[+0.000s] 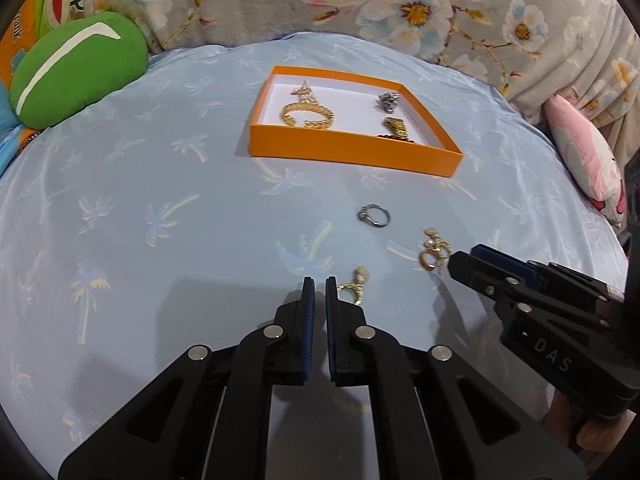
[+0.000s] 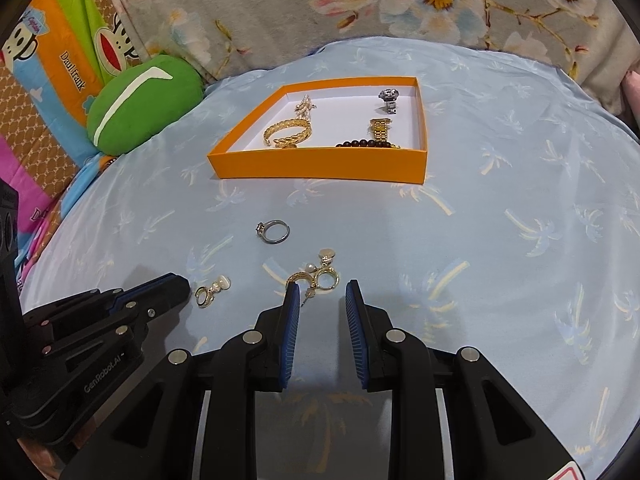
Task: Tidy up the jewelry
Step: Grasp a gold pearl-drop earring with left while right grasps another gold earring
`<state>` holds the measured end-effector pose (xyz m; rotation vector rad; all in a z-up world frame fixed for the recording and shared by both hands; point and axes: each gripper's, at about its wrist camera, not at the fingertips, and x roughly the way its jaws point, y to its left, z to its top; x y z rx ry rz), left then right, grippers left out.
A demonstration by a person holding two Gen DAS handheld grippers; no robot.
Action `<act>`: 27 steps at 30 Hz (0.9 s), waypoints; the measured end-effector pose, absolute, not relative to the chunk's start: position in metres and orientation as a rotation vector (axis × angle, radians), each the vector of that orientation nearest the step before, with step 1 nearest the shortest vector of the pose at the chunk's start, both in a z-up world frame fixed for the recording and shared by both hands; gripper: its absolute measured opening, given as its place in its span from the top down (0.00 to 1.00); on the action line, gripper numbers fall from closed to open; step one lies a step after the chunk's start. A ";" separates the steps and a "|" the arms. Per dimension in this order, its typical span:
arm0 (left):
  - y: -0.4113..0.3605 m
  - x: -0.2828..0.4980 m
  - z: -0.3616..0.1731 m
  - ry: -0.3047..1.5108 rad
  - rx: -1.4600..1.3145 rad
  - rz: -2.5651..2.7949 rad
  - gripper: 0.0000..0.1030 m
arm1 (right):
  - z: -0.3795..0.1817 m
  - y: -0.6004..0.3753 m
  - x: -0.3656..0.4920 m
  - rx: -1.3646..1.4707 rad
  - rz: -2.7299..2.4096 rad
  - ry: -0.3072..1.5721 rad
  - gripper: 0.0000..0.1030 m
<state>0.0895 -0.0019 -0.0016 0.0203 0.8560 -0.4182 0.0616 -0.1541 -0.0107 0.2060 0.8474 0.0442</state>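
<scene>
Gold earring (image 1: pixel 354 288) just R of L gripper (image 1: pixel 320 280)

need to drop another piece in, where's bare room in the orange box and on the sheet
Inside the orange box, the white middle between the gold bangle and the gold watch band is free. The sheet right of the box is bare. It is crowded around the earrings and the silver ring.

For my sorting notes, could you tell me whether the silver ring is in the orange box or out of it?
Out. The silver ring lies on the blue cloth, in front of the orange box, apart from its wall.
</scene>
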 end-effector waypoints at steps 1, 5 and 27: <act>-0.004 0.089 -0.002 0.859 0.024 -0.428 0.90 | -0.011 -0.155 0.061 0.211 0.042 0.847 0.76; -0.015 0.089 -0.003 0.865 0.045 -0.453 0.70 | -0.011 -0.158 0.061 0.221 0.037 0.846 0.76; -0.002 0.105 -0.002 0.857 0.010 -0.381 0.87 | -0.016 -0.152 0.088 0.174 0.040 0.886 0.76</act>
